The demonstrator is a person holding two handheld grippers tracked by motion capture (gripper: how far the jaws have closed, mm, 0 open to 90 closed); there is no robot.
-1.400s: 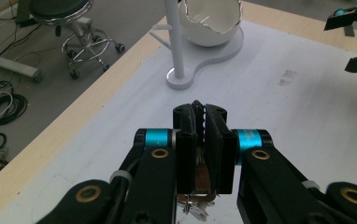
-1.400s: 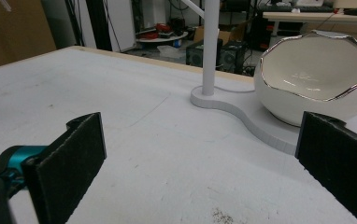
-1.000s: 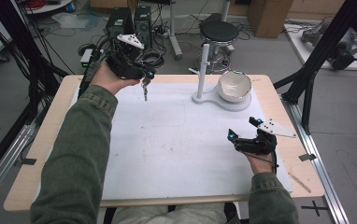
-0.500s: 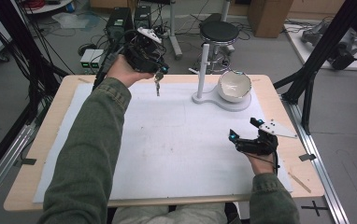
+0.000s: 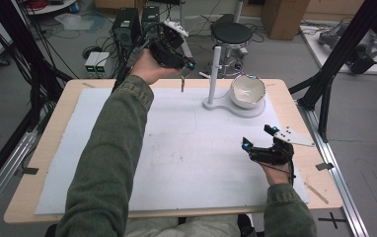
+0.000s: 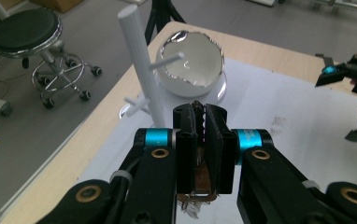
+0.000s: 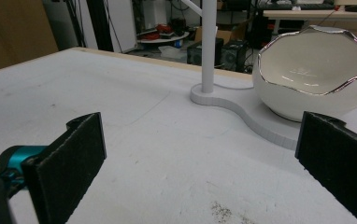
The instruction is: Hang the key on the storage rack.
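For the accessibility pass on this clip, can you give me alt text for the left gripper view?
The left gripper has its black jaws shut on a small metal item, too hidden to identify, and points at a white post with side pegs. Behind the post, a white silver-rimmed bowl sits on the post's flat base. The right gripper shows at the right edge, over the white mat.

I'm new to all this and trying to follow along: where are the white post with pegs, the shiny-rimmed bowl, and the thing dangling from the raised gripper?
white post (image 5: 215,74), high view, mid-shaft.
bowl (image 5: 247,92), high view, inner wall.
dangling thing (image 5: 182,85), high view, hanging lower end; probably keys.
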